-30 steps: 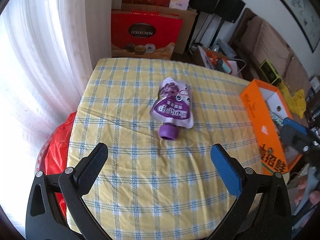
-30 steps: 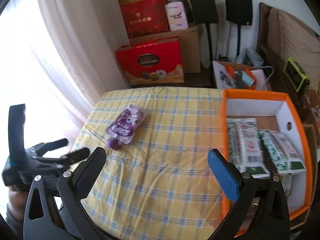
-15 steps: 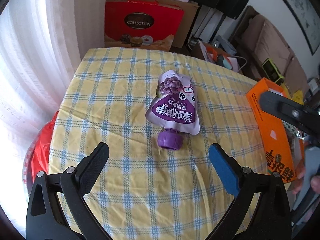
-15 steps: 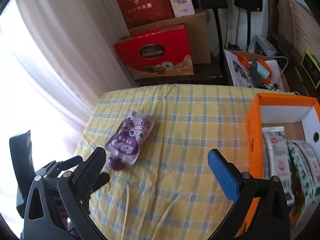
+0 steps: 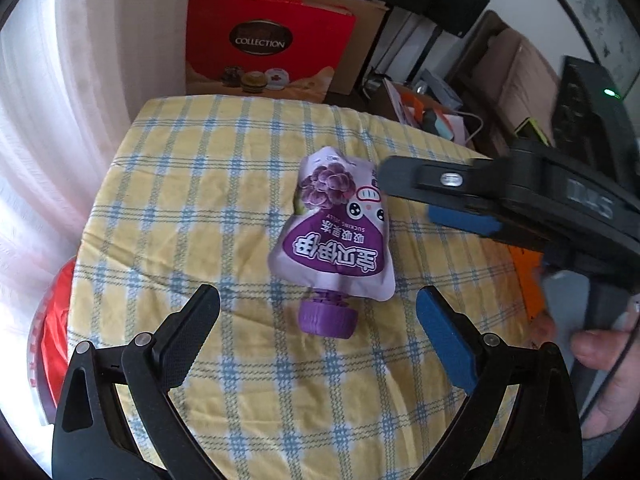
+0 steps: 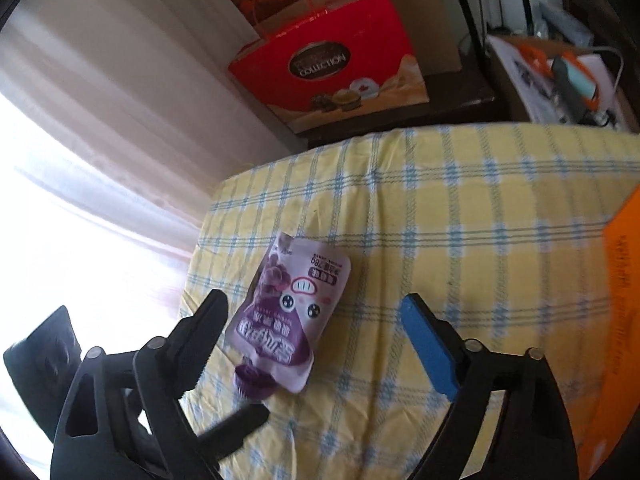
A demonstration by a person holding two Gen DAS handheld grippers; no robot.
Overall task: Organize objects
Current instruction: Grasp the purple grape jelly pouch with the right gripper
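Note:
A purple grape jelly pouch (image 5: pixel 334 236) with a purple cap (image 5: pixel 327 317) lies flat on the yellow checked tablecloth (image 5: pixel 192 208). My left gripper (image 5: pixel 318 318) is open, its fingertips on either side of the cap, just above the cloth. My right gripper (image 6: pixel 314 330) is open and hovers over the pouch (image 6: pixel 290 316); in the left wrist view its fingers (image 5: pixel 464 218) reach in from the right above the pouch's top corner. Both grippers are empty.
An orange box (image 6: pixel 618 320) stands at the table's right edge. Beyond the table's far edge stand a red gift bag (image 5: pixel 268 50), cardboard boxes and speakers. A white curtain (image 5: pixel 60 100) hangs on the left. A red bag (image 5: pixel 54 328) lies below the left edge.
Both grippers have moved in toward the pouch. The right gripper swung left, away from the orange box, and now sits over the pouch. The left gripper advanced until its fingers flank the cap.

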